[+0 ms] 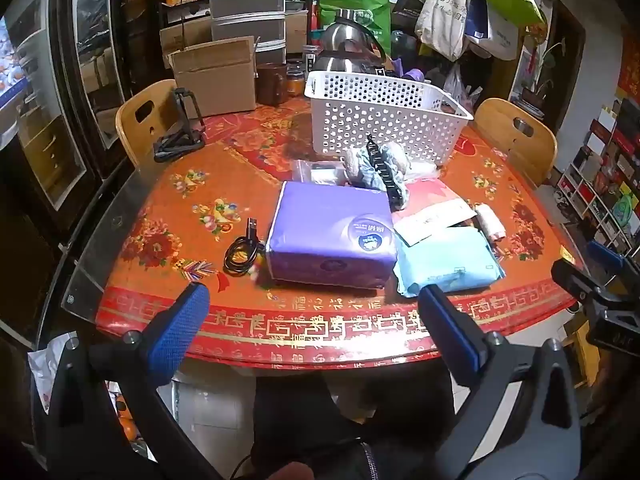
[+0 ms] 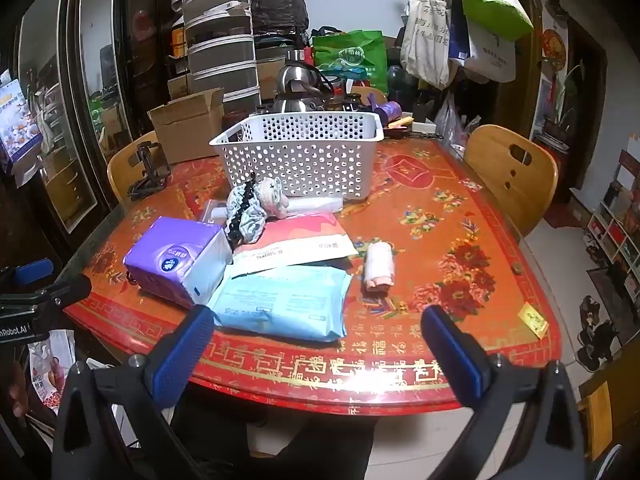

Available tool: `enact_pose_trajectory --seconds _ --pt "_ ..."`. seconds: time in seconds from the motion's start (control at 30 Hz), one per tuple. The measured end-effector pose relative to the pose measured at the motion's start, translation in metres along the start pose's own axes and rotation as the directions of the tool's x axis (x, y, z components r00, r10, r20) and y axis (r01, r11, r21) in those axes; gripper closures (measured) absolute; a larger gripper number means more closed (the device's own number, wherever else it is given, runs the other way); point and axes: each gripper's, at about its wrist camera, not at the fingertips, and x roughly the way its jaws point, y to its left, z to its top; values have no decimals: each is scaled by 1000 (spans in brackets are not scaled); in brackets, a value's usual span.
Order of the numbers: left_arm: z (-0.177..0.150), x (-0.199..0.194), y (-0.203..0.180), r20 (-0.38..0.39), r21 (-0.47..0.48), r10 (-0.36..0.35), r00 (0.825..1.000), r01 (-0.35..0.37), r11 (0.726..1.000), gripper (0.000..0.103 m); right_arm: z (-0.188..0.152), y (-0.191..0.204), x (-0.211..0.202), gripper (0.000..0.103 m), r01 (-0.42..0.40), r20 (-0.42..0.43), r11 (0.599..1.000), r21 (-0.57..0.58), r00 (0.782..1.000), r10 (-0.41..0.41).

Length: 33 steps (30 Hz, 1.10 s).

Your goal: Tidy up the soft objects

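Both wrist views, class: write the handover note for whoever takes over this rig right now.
Left gripper: open, empty, at the table's near edge.
Right gripper: open, empty, likewise.
White basket: far side; nothing visible in it.
In front of it: purple tissue pack, blue wipes pack, rolled pink cloth, scrunchie-and-plush heap.
Done: nothing.
Left: move all soft items into the basket.

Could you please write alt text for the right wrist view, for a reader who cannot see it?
The open right gripper hovers at the near edge of a red floral table, empty. Ahead lie a blue pack, a purple tissue pack, a small pink roll and, farther back, a white basket.
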Motion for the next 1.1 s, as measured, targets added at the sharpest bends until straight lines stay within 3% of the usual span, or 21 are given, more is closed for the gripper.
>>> enact_pose_trajectory --seconds 0.3,1.1 --pt "-2 2 -9 -4 36 11 1000 -11 999 0 -1 1 1 0 5 -8 1000 -5 1000 -5" --pt "-5 9 -2 -9 9 -1 1000 1 1000 0 -2 0 4 0 -1 -12 1000 6 1000 2"
